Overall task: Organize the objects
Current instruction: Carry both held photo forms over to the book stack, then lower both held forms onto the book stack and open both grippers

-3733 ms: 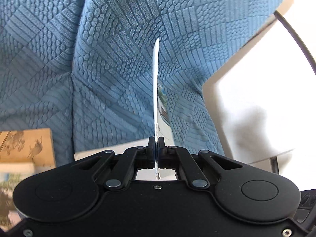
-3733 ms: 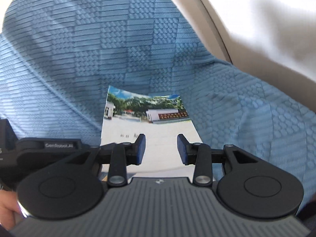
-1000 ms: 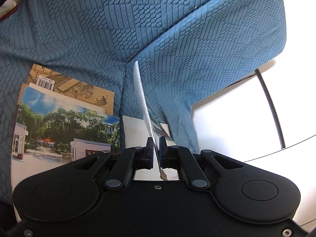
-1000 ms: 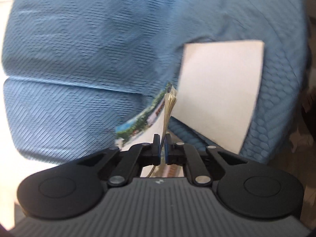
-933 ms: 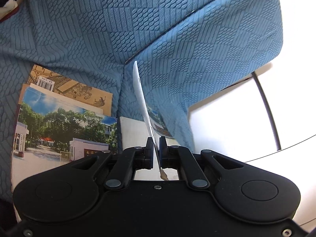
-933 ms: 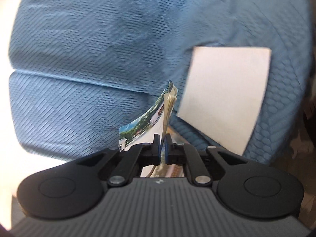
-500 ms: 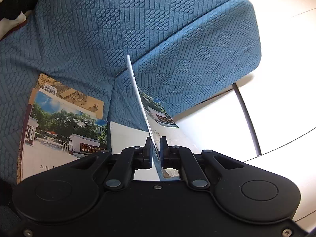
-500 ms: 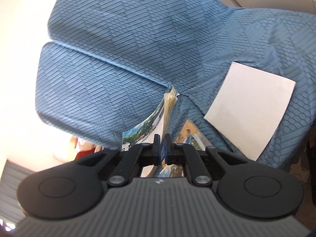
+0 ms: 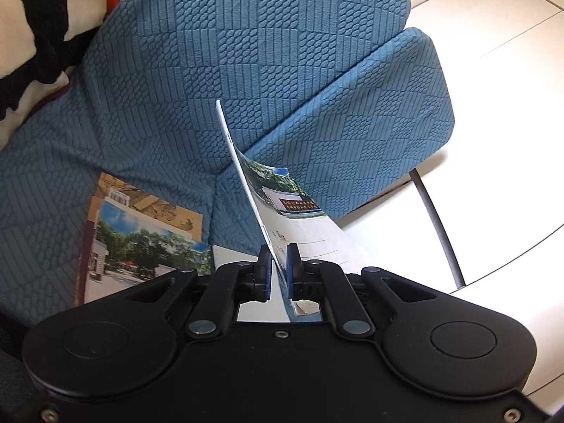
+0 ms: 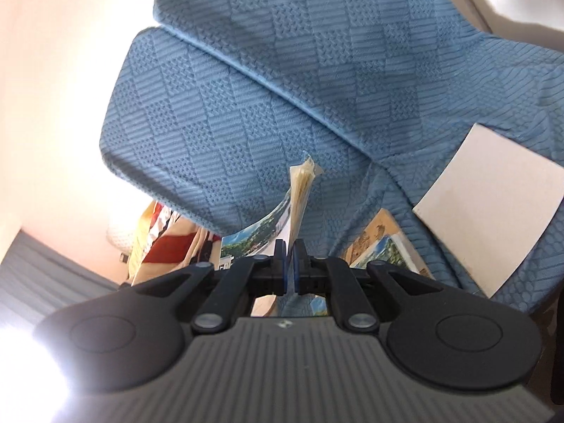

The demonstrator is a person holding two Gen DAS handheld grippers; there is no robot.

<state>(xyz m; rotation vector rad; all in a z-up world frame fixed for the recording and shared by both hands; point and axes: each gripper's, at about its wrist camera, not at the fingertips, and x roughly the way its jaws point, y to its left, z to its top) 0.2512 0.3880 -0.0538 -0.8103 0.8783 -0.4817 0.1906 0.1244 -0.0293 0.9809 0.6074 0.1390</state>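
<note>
My left gripper (image 9: 278, 268) is shut on a thin booklet (image 9: 292, 211) with a photo cover. The booklet stands on edge above the blue sofa (image 9: 282, 70) and leans right. On the seat to the left lies a small stack of booklets (image 9: 141, 246), a brown one under a photo-cover one, with a white sheet (image 9: 229, 257) beside it. My right gripper (image 10: 289, 264) is shut on a bundle of booklets (image 10: 299, 194) seen edge-on, pages fanned at the far end. Beyond it on the seat lie a white sheet (image 10: 486, 218) and the booklet stack (image 10: 384, 243).
A black, white and red patterned cloth (image 9: 35, 35) lies at the sofa's upper left. A white tiled floor (image 9: 493, 70) with a dark thin bar (image 9: 437, 225) is right of the sofa. In the right wrist view, bags (image 10: 169, 239) sit past the cushion's left edge.
Both grippers have risen and drawn back from the sofa with their booklets held. The left booklet now leans so its cover shows. The right wrist has rolled, tilting its view.
</note>
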